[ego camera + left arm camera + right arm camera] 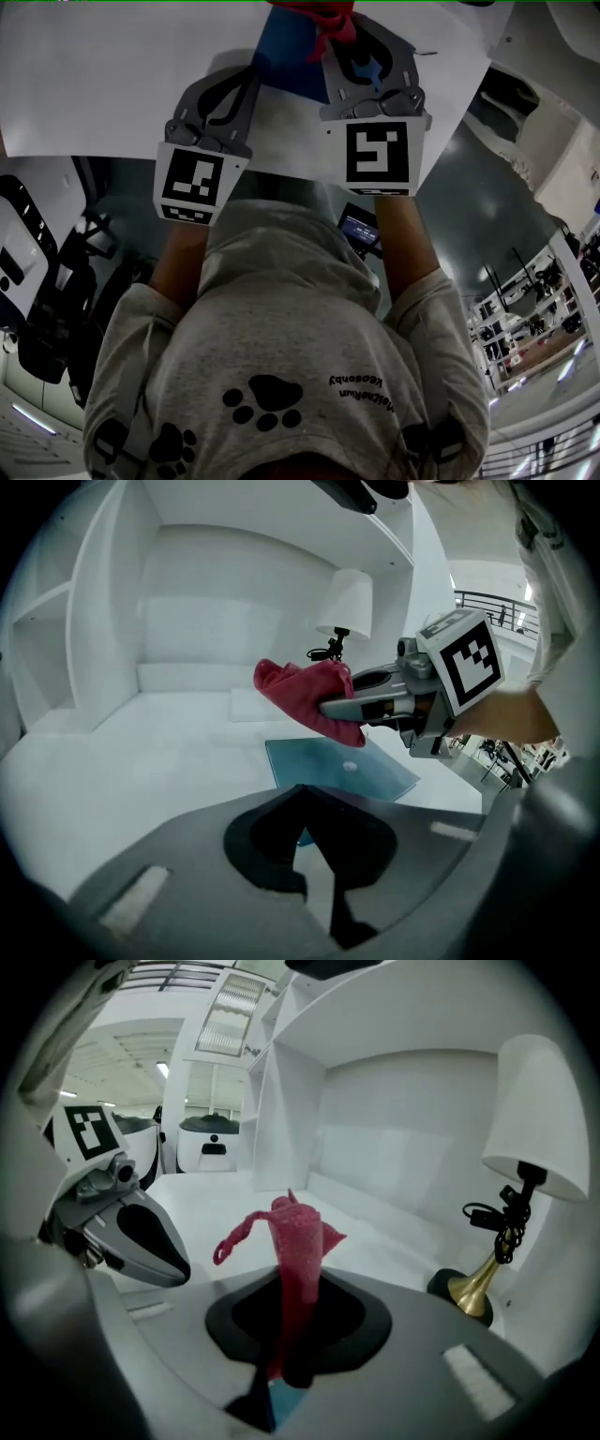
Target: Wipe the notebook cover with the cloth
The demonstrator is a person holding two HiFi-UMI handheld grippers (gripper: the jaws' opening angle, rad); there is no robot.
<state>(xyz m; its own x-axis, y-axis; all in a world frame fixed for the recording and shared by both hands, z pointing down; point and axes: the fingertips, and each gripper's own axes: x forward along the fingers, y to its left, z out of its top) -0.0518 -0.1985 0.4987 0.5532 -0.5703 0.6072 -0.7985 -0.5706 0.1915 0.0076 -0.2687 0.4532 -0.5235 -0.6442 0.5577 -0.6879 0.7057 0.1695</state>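
Observation:
A blue notebook (342, 766) lies flat on the white table (112, 75); in the head view it (281, 52) shows between the two grippers. My right gripper (295, 1274) is shut on a red cloth (298, 1232) that sticks up out of its jaws. The left gripper view shows that cloth (305, 697) hanging a little above the notebook's far part, apart from the cover. My left gripper (302, 789) hovers over the notebook's near edge, its jaws closed together with nothing between them. A sliver of notebook (279, 1399) shows under the right jaws.
A lamp (525, 1147) with a white shade and brass base stands at the back right of a white alcove with side shelves (47, 621). A flat white block (251, 705) lies by the back wall. The table's near edge (103, 148) runs in front of the person.

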